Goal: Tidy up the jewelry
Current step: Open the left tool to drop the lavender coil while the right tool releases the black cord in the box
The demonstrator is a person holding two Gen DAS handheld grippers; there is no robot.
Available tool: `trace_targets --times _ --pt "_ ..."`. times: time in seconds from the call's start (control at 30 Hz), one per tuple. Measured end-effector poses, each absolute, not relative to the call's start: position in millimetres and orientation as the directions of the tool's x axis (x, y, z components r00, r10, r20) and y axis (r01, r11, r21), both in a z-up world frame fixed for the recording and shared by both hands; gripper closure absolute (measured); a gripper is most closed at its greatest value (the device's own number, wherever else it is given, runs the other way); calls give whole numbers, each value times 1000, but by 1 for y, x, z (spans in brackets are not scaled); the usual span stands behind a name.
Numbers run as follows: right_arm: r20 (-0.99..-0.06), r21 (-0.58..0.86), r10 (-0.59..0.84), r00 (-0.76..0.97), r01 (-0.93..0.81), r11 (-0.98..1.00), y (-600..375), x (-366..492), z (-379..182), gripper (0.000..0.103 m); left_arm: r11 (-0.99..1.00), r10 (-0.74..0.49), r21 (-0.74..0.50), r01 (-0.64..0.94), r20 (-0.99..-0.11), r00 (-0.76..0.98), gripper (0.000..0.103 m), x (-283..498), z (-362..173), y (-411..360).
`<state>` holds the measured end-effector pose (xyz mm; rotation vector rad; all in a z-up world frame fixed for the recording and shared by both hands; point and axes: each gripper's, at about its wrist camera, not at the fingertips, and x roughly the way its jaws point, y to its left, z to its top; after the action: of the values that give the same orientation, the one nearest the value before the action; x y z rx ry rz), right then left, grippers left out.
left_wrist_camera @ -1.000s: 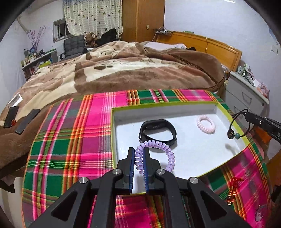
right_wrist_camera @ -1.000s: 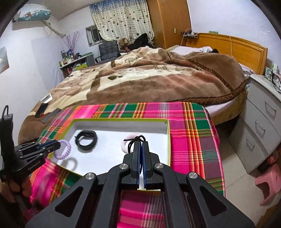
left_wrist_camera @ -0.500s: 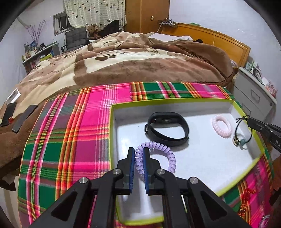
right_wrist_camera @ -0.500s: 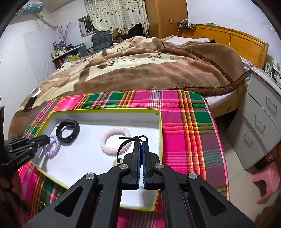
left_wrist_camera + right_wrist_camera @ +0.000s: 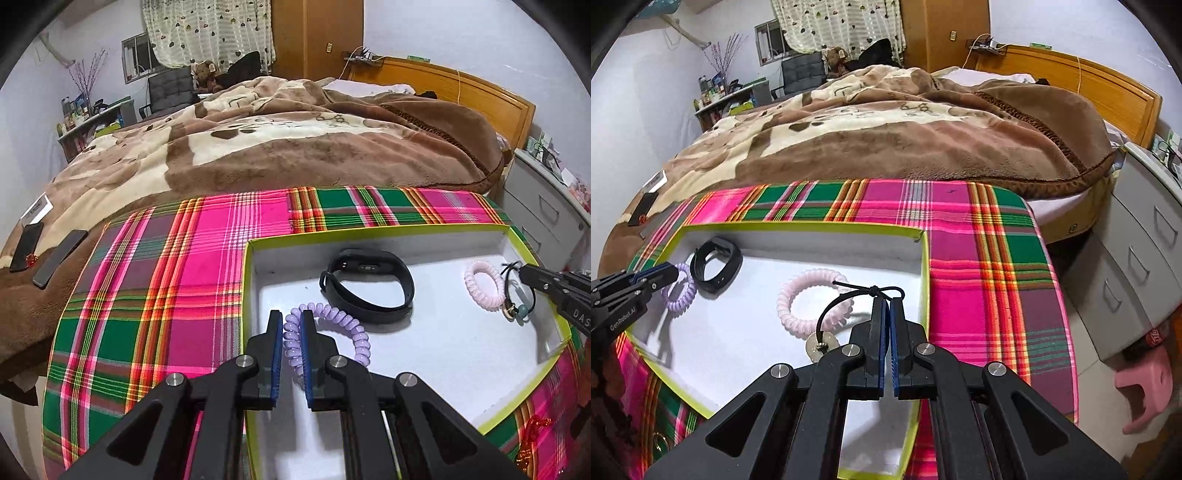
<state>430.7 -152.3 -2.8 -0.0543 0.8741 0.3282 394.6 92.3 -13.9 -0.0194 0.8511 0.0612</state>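
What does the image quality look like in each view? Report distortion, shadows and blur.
Left wrist view: fisheye bends the tray rim, dark corners, everything sharp. Right wrist view: same bending; the left gripper casts a soft shadow on the tray floor; no glare.

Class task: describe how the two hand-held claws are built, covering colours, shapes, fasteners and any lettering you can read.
Both the left claw and the right claw are matte black, with triangular cut-out arms, round silver bolts and flat fingers lined with ribbed blue pads. White lettering on the left claw's side reads "GenRobot.AI". No cables or sleeves show.
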Motion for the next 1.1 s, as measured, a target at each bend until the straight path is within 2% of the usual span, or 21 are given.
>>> trace_targets --times 0.1,0.17,0.27,0.53,0.8,0.83,0.87,0.93,1.1 --pt "-759 87 264 595 -308 947 -152 430 -4 96 998 28 -11 -55 -744 668 94 391 -13 93" --pt "-754 94 274 597 -315 944 -151 428 -2 88 998 18 -22 -52 -739 673 94 389 -13 94" --pt "-747 69 261 612 -318 945 -148 424 1 85 998 10 -33 -50 -736 677 93 388 -12 96" --pt "-726 79 276 629 -323 943 -151 409 16 84 998 0 -45 -47 -724 690 92 375 -3 99" --pt "-678 121 321 661 -330 936 -162 365 43 83 998 -8 -46 -32 -678 735 92 334 30 96" --pt "-669 126 329 667 -334 934 -164 355 47 79 999 -10 -46 -27 -668 744 92 324 35 94" --pt "-663 131 335 669 -338 932 -164 348 50 68 999 -12 -47 -25 -662 749 92 317 39 94" --pt "-645 142 357 676 -353 925 -167 328 58 57 998 -23 -57 -19 -648 762 92 298 46 91" --pt "-605 138 379 700 -377 916 -174 280 72 57 997 -44 -79 -6 -621 782 92 253 56 84"
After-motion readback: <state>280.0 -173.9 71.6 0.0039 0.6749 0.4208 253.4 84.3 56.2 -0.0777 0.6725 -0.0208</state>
